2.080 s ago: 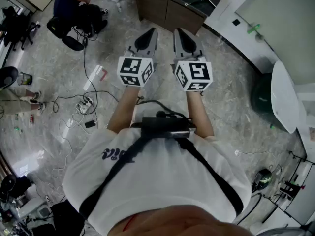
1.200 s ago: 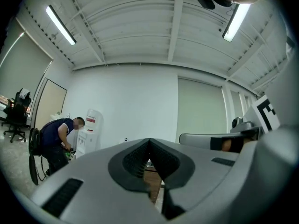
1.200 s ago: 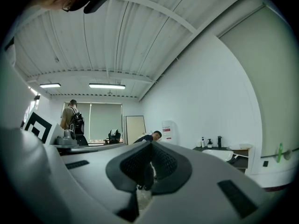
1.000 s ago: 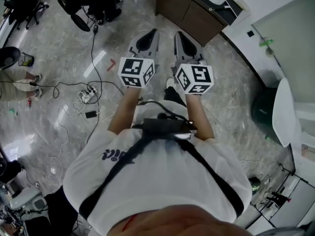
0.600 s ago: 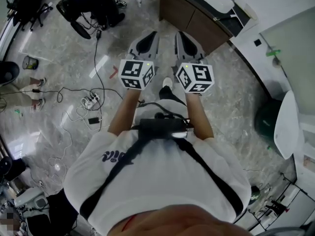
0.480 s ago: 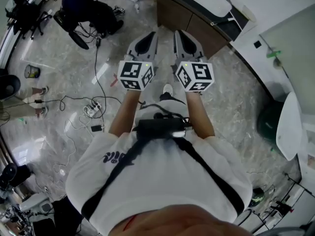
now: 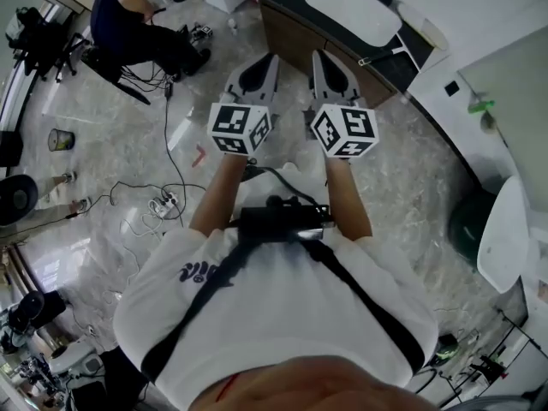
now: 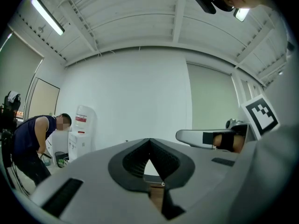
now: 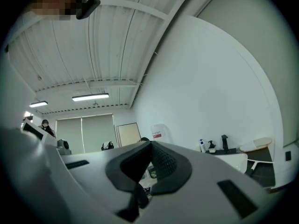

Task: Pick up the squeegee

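Nearest: white knit shirt, soft and creased, with black webbing straps and a hard black chest unit. Both forearms reach forward. The left gripper and right gripper sit side by side and level, each behind its matte marker cube. In both gripper views the ribbed dark pads meet with nothing between them, so both are closed and empty. Below: polished grey marble floor, glossy, with loose black cables and a power strip to the left. Change over the last two seconds: the wood-fronted cabinet has slid closer under the gripper tips and its smooth white oval basin has come fully into view. The grippers keep their closed, paired pose. Reading: this is the walk-up, and no reach has begun. Squeegee not positively identified. A slim bar-like item lies on the dark counter just right of the basin and is my best candidate, too small to confirm. Jaws must open before any grasp. Farther off: a seated person and a white water dispenser against the plain wall.
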A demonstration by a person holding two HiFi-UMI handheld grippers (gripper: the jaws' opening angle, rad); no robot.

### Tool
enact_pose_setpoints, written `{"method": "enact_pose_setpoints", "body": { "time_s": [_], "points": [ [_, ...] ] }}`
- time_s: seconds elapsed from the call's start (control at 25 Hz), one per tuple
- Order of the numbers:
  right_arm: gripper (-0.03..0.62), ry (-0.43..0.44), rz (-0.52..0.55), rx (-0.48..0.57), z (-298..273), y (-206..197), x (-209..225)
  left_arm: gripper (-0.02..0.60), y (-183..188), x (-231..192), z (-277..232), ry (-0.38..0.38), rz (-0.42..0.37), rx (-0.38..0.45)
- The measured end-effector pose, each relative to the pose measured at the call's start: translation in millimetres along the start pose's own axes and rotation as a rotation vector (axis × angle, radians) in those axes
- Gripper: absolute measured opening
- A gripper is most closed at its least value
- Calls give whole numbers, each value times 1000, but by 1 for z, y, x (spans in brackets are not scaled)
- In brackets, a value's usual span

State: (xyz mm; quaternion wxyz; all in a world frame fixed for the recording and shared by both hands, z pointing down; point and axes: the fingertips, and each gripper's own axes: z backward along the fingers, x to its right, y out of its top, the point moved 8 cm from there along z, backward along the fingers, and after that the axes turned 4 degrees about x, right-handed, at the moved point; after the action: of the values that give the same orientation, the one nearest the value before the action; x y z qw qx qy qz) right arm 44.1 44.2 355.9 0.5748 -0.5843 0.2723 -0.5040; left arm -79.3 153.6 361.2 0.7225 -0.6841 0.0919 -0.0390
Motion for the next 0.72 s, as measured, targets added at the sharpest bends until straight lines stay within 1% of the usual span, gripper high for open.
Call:
{"method": "enact_pose_setpoints", "body": {
  "time_s": [0.16, 0.36, 0.48, 0.6, 0.72],
  "points": [
    [0, -31, -17, -21, -13, -8, 27, 12, -10, -3, -32, -19, 5, -25],
    [0, -93, -18, -27, -30, -13, 49, 12, -16, -12, -74, -85, 19, -43],
    [0, -144, -7, -16, -40, -14, 64, 12, -21, -15, -104, -152, 28, -48],
    [0, -216, 16, 2, -61, -10, 92, 12, -25, -20, -153, -234, 35, -49],
    [0, -292, 42, 27, -83, 1, 117, 12, -21, -26, -202, -317, 39, -43]
  ]
}}
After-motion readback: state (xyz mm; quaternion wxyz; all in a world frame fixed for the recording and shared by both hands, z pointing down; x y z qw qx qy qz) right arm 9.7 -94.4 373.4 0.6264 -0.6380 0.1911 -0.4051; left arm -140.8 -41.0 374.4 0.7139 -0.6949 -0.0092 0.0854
